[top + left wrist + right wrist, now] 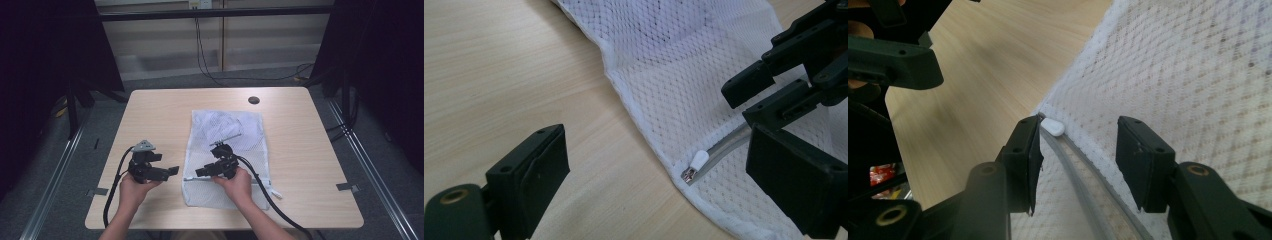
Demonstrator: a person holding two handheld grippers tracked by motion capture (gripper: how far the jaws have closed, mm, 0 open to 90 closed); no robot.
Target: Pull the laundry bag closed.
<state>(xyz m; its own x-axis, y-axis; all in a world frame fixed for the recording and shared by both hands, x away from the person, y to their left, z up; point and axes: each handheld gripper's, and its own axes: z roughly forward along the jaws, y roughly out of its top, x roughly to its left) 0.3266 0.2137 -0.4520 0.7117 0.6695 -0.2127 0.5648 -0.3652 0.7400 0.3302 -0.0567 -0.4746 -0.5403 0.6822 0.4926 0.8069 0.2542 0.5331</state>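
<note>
A white mesh laundry bag point(225, 150) lies flat in the middle of the table. Its zipper runs along the near end, and the white zipper pull point(698, 161) point(1053, 127) sits at the bag's left corner. My left gripper point(167, 166) point(659, 185) stands open just left of that corner, jaws wide, the pull ahead between them and nearer the right jaw. My right gripper point(204, 169) point(1080, 160) is open over the bag and straddles the grey zipper track point(1073, 170), with the pull just beyond its left jaw. Neither gripper holds anything.
The wooden table point(150, 115) has a dark round cable hole point(254, 100) at its far edge. Something pale and folded shows through the mesh in the bag's far half point(220, 122). Black cables trail from both grippers toward the near edge.
</note>
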